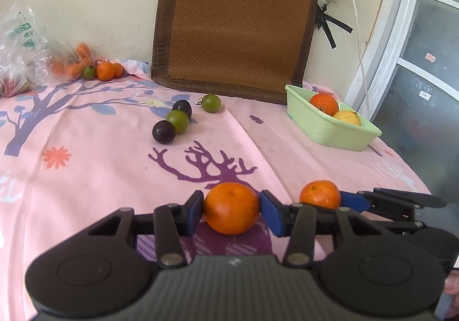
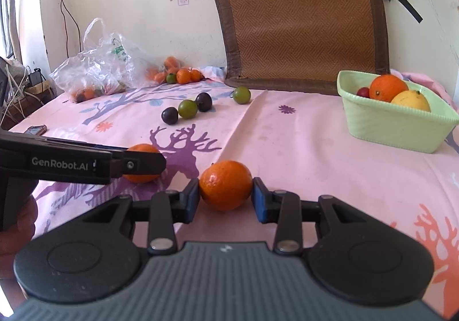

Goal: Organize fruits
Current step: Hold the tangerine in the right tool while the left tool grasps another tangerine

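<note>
Your left gripper [image 1: 231, 207] clamps one orange [image 1: 231, 207]; your right gripper [image 2: 226, 196] pinches another orange [image 2: 225, 185], both on the pink sheet [image 1: 100, 172].

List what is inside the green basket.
In the green basket: an orange, a yellow fruit and a small red fruit. Its walls and these fruits hide the bottom.

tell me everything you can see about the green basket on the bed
The green basket is a pale mint, rectangular tub that looks like plastic, with sloping ribbed walls and a flared rim. It sits upright on the pink patterned sheet, far right, near the woven brown mat leaning on the wall. Inside are an orange, a yellow citrus fruit and a small red fruit. Neither gripper touches it.
</note>
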`<move>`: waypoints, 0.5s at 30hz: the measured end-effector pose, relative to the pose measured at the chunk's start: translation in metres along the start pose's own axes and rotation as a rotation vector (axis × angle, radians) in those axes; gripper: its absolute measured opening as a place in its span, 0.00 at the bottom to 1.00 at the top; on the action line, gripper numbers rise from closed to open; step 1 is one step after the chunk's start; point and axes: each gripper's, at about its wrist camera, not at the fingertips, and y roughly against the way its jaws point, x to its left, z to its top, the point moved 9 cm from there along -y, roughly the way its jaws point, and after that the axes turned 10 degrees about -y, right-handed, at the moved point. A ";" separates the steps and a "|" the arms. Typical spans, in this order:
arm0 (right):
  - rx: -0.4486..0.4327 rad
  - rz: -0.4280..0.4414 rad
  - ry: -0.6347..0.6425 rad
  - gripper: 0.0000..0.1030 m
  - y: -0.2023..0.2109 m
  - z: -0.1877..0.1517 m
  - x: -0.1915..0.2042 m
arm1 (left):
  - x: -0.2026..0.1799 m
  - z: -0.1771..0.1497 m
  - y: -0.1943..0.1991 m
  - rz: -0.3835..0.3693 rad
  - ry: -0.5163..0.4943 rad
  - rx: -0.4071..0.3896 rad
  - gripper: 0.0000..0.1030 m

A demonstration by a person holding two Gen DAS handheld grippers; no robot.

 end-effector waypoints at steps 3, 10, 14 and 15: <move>0.000 0.001 -0.003 0.40 0.000 0.000 0.000 | -0.001 0.000 0.000 -0.005 -0.003 0.001 0.41; -0.006 0.002 -0.004 0.40 0.001 0.000 0.001 | -0.002 0.000 0.000 -0.004 -0.006 -0.005 0.41; -0.011 0.008 -0.010 0.40 0.002 0.001 0.000 | -0.001 0.000 0.000 0.001 -0.006 -0.001 0.41; -0.006 0.008 -0.011 0.40 0.001 0.000 0.000 | -0.001 0.000 0.001 0.007 -0.007 -0.005 0.42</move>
